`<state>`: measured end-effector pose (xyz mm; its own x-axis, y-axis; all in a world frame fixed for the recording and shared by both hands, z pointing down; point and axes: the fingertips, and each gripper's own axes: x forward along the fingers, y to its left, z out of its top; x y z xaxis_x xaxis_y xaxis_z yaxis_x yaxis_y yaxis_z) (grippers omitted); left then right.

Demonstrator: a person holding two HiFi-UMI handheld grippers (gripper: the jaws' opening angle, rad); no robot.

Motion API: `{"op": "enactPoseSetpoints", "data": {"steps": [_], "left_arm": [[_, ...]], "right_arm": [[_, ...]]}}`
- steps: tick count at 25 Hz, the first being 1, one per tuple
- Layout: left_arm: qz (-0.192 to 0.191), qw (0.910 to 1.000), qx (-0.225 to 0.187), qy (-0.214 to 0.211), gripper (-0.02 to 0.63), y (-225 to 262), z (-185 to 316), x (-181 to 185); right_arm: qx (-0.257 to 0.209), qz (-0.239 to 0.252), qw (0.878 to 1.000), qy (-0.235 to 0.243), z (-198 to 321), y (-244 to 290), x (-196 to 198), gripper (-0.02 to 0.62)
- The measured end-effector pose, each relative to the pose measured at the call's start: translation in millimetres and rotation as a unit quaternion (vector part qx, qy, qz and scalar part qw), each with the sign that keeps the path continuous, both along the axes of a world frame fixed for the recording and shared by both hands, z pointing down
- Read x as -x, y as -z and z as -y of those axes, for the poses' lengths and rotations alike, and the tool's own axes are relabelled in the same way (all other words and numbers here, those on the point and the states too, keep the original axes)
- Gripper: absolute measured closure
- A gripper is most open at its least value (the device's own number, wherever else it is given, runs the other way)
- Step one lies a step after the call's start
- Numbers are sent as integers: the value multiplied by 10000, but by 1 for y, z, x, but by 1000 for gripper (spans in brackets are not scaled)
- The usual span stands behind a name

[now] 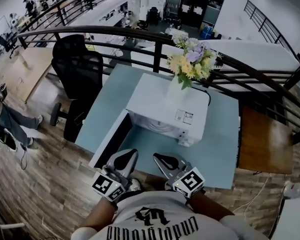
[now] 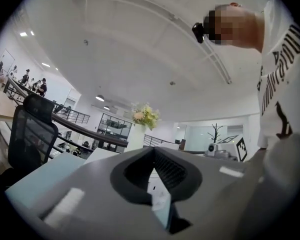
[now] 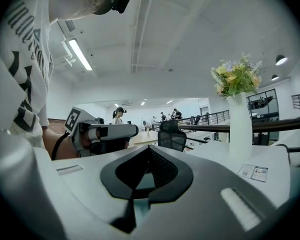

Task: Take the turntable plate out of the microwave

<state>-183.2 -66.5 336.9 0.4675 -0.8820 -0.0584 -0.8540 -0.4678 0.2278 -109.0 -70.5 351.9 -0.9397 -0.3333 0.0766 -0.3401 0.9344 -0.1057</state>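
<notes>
A white microwave (image 1: 162, 106) stands on the light blue table (image 1: 220, 149); I look down on its top and one white side. A dark panel with a white edge (image 1: 110, 140) swings out from its left corner toward me and looks like its open door. The turntable plate and the inside of the microwave are hidden in every view. My left gripper (image 1: 132, 153) and right gripper (image 1: 158, 157) are held side by side over the table's near edge, close to my chest, and point level toward the microwave. Both are shut and empty, as the left gripper (image 2: 152, 149) and right gripper (image 3: 149, 148) views confirm.
A white vase of flowers (image 1: 190, 61) stands on top of the microwave. A black office chair (image 1: 77, 69) sits left of the table, and a dark railing (image 1: 155, 44) runs behind it. A brown wooden table (image 1: 265, 144) adjoins on the right. A person's legs (image 1: 12, 121) show at far left.
</notes>
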Motion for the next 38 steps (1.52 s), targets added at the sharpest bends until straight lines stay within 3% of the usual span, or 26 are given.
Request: {"op": "enactPoseSetpoints", "data": {"steps": [10, 18, 38], "left_arm": [[43, 9979, -209, -606, 557, 16, 6, 39], [76, 9968, -84, -794, 557, -3, 33, 38], [116, 9943, 718, -779, 557, -119, 114, 12]], "right_arm": [[-22, 10, 9969, -792, -1, 1, 36, 594], [150, -113, 9915, -1290, 23, -21, 29, 594], [1565, -457, 9746, -1537, 105, -164, 9, 564]]}}
